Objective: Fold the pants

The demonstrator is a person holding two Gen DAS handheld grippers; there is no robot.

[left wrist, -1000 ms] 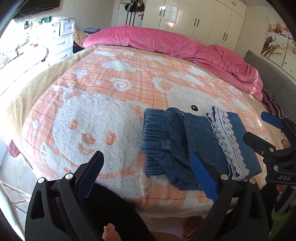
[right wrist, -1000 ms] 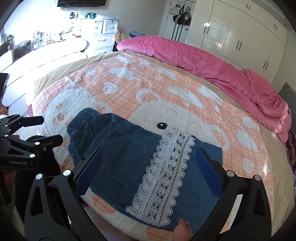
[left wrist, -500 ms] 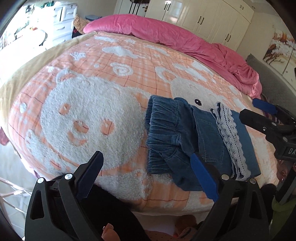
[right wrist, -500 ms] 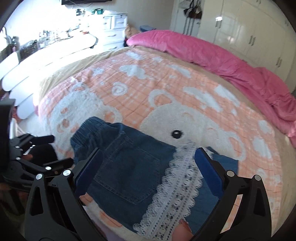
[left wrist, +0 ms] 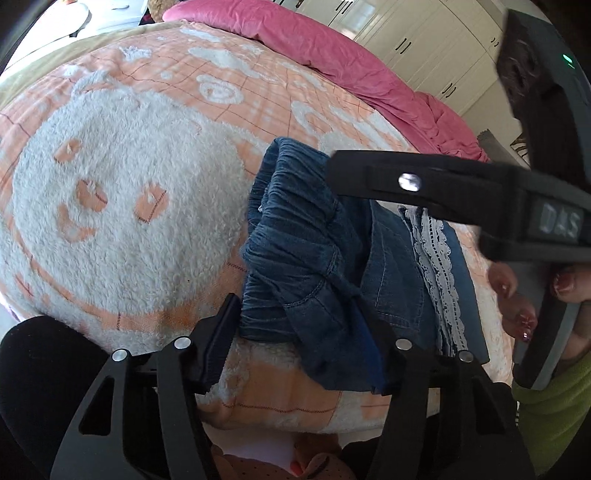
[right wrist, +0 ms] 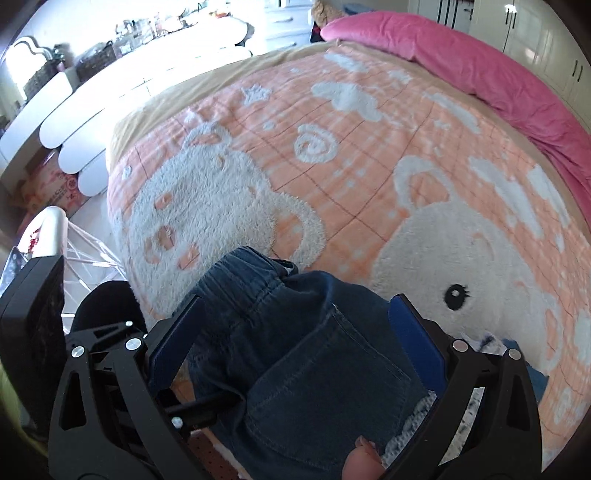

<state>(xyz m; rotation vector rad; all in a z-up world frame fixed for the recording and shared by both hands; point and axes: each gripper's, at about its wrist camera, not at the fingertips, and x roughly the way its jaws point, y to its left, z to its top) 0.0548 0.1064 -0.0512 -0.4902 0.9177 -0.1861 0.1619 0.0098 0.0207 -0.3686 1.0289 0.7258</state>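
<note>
Folded blue denim pants (left wrist: 314,254) with a white lace trim (left wrist: 436,251) lie near the front edge of the bed; they also show in the right wrist view (right wrist: 306,354). My left gripper (left wrist: 295,354) is open, its fingers either side of the bunched waistband at the near edge. My right gripper (right wrist: 295,354) is open and low over the pants, its fingers straddling the pocket area. The right gripper's black body (left wrist: 461,195) crosses over the pants in the left wrist view.
The bed has an orange blanket (left wrist: 129,184) with white fluffy bears and a pink duvet (right wrist: 461,66) at the far side. White wardrobes (left wrist: 424,33) stand behind. A white desk with clutter (right wrist: 110,74) is at the left.
Both grippers have moved down and in to the pants. The left one now straddles the waistband's near edge and the right one hovers over the pocket. The pants lie as before.
</note>
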